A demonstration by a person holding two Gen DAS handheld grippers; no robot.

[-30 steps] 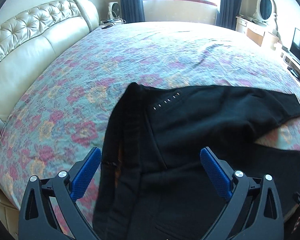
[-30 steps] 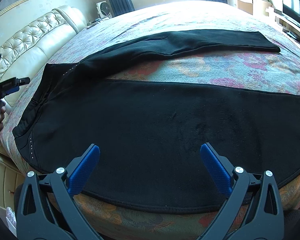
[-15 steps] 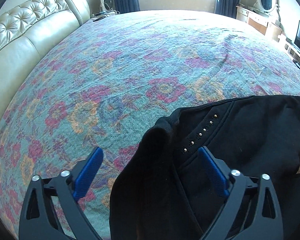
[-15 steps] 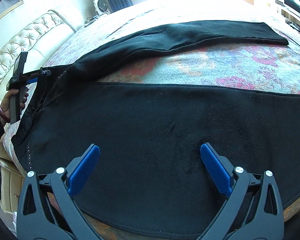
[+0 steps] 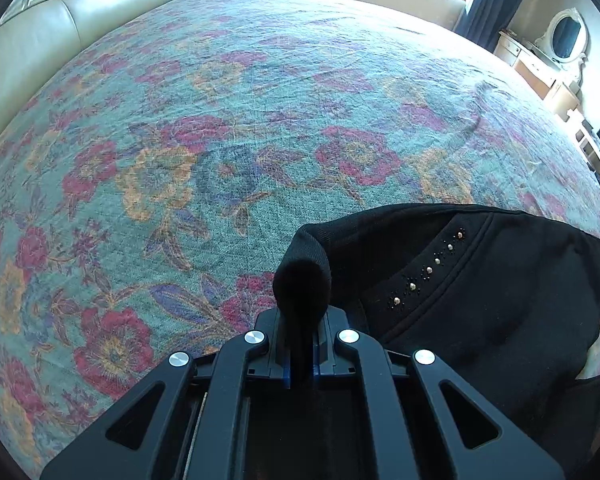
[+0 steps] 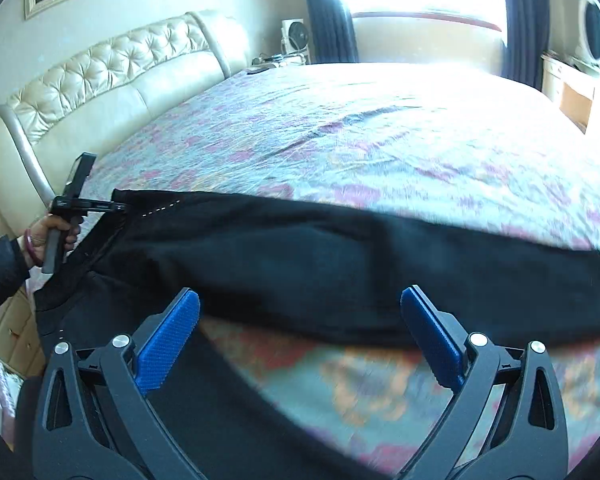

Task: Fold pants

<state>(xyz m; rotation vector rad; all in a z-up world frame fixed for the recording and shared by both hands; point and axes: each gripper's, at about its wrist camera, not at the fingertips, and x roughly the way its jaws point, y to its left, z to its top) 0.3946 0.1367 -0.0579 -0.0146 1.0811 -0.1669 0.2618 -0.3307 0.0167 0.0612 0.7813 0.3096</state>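
Note:
Black pants (image 6: 340, 256) lie across the floral bedspread, one leg stretched to the right and the other running toward me at lower left. In the left wrist view my left gripper (image 5: 300, 364) is shut on the waistband corner of the pants (image 5: 460, 292), next to a row of small studs. In the right wrist view the left gripper (image 6: 118, 207) shows at the far left, at the waistband. My right gripper (image 6: 300, 336) is open and empty above the pants' far leg.
The bed (image 5: 240, 120) has a cream tufted headboard (image 6: 100, 80) at the left. A dresser with an oval mirror (image 5: 564, 36) stands at the far right. A small fan (image 6: 296, 38) sits on the nightstand by the window.
My left gripper has closed on the waistband corner; it was open over the pants before. My right gripper has lifted and moved toward the far leg, still open.

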